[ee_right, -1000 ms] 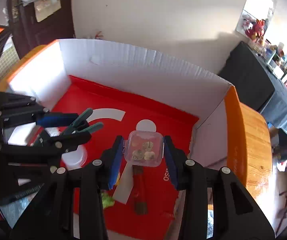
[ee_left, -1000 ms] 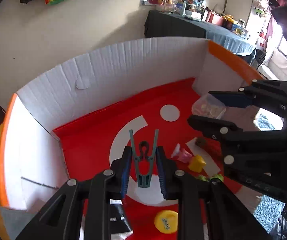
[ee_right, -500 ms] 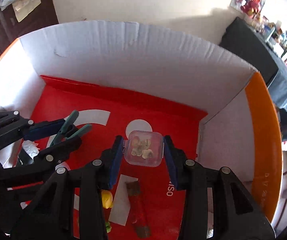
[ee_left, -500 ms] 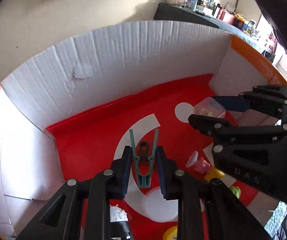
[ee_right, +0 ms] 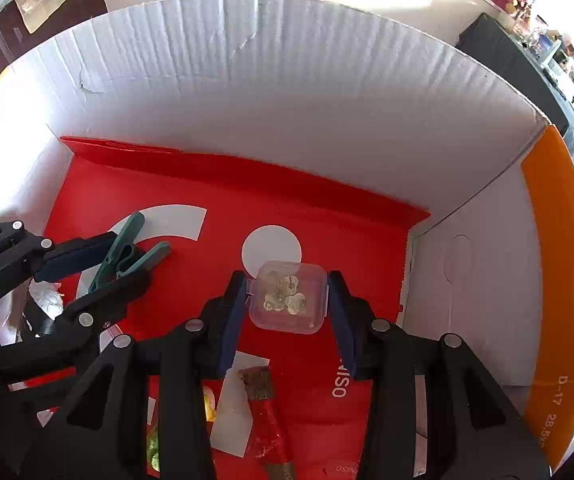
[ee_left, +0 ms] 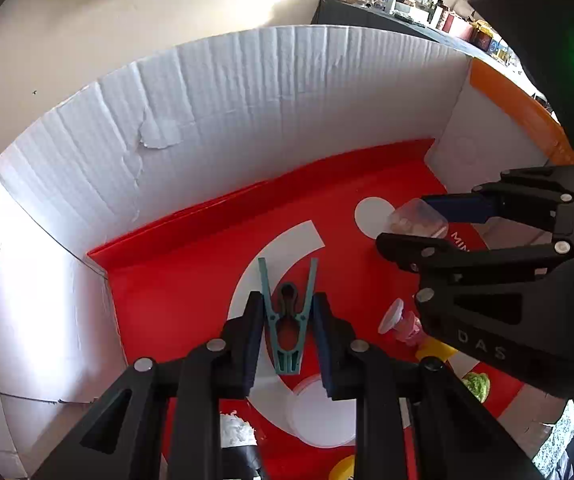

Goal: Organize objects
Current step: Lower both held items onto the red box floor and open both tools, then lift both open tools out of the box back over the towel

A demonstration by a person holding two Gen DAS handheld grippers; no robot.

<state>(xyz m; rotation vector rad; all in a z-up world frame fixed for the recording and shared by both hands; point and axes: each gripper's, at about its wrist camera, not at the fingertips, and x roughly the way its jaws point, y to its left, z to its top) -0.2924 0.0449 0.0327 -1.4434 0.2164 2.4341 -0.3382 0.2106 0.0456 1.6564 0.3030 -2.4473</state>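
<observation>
My left gripper (ee_left: 287, 320) is shut on a teal clothespin (ee_left: 287, 320), its prongs pointing at the box's back wall; the clothespin also shows in the right wrist view (ee_right: 127, 252). My right gripper (ee_right: 289, 300) is shut on a small clear plastic case (ee_right: 289, 300) with small metal pieces inside, held above the red floor of the cardboard box (ee_right: 327, 216) near a white dot. The case shows in the left wrist view (ee_left: 417, 220). Both grippers are inside the box, side by side.
On the red floor lie a pink suction-cup item (ee_left: 401, 324), a yellow piece (ee_left: 433, 350), a green piece (ee_left: 475, 386), a white round lid (ee_left: 323, 416), a red wrapped bar (ee_right: 267, 420) and white paper (ee_right: 235, 404). White corrugated walls (ee_left: 247, 100) enclose three sides.
Both grippers have moved forward and lower into the box with their loads still held. The back wall looms larger and the room behind has dropped from view.
</observation>
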